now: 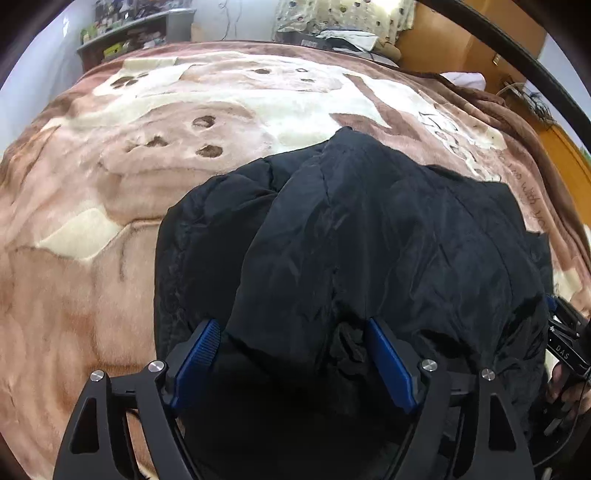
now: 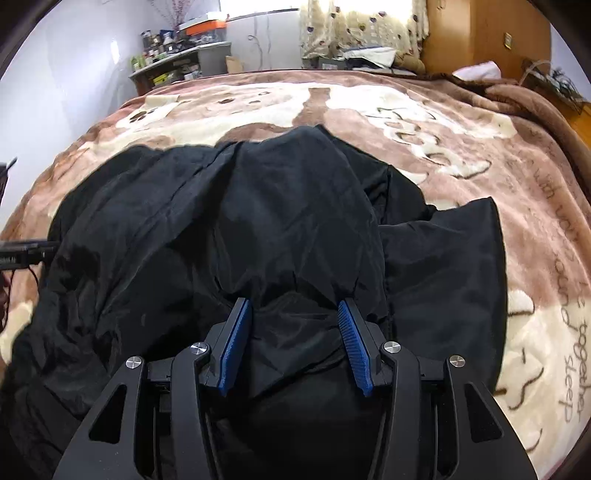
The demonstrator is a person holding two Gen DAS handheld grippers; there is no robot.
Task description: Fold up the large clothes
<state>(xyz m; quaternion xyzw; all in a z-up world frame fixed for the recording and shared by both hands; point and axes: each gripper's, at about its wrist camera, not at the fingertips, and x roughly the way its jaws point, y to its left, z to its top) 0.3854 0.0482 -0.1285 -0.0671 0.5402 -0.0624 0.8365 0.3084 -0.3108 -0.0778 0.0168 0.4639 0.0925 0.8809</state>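
A large black padded jacket [image 1: 369,240] lies crumpled on a brown and cream plush blanket [image 1: 110,221] that covers the bed. My left gripper [image 1: 291,332] is open, its blue pads [image 1: 201,349] spread wide over the jacket's near edge, with black fabric bulging between them. In the right wrist view the same jacket [image 2: 221,221] fills the middle. My right gripper [image 2: 295,314] is open too, its blue pads [image 2: 236,339] on either side of a raised fold of the jacket. The right gripper's body shows at the left wrist view's right edge [image 1: 565,347].
The blanket [image 2: 480,147] spreads far and to both sides of the jacket. A cluttered grey shelf [image 2: 177,62] stands at the far left wall. A curtain [image 2: 362,26] and a wooden wardrobe [image 2: 480,37] stand behind the bed. Loose things lie by the far edge.
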